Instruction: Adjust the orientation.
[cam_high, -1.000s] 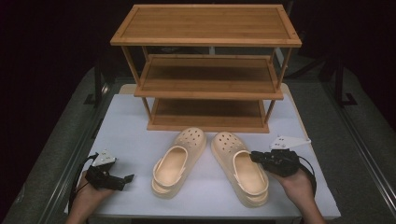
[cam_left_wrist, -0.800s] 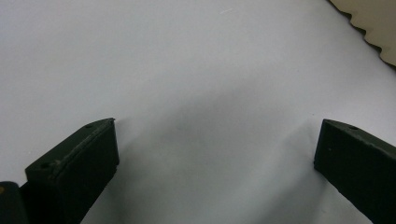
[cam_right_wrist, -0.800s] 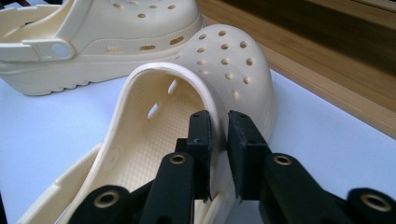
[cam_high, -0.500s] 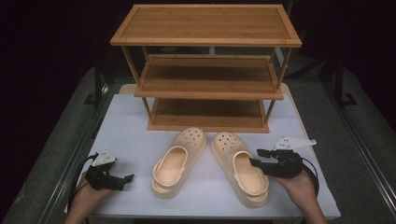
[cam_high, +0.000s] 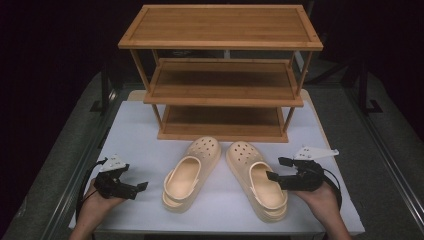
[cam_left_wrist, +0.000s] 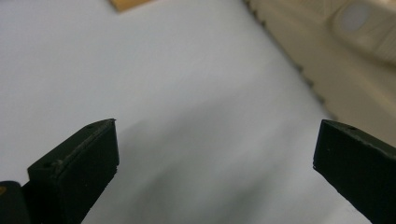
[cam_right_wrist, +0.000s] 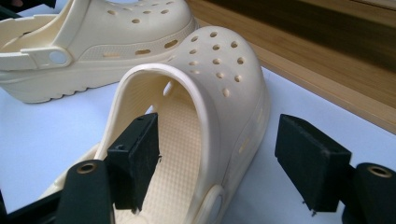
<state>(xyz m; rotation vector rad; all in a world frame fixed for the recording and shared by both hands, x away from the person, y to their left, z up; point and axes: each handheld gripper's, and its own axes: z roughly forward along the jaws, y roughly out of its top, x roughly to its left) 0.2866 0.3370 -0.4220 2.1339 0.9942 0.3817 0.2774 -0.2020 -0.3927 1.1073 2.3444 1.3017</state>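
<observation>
I see two cream clogs lying side by side on the white surface, toes pointing to the far side, just near of a three-tier wooden shoe rack. My right gripper sits at the right clog, near the heel end. Its jaws have just been opening and now stand spread astride the clog's right side wall: one pad is inside the foot opening, the other outside, and neither presses the wall. My left gripper hovers near the left edge of the surface, well apart from the left clog, jaws spread wide with nothing between them.
</observation>
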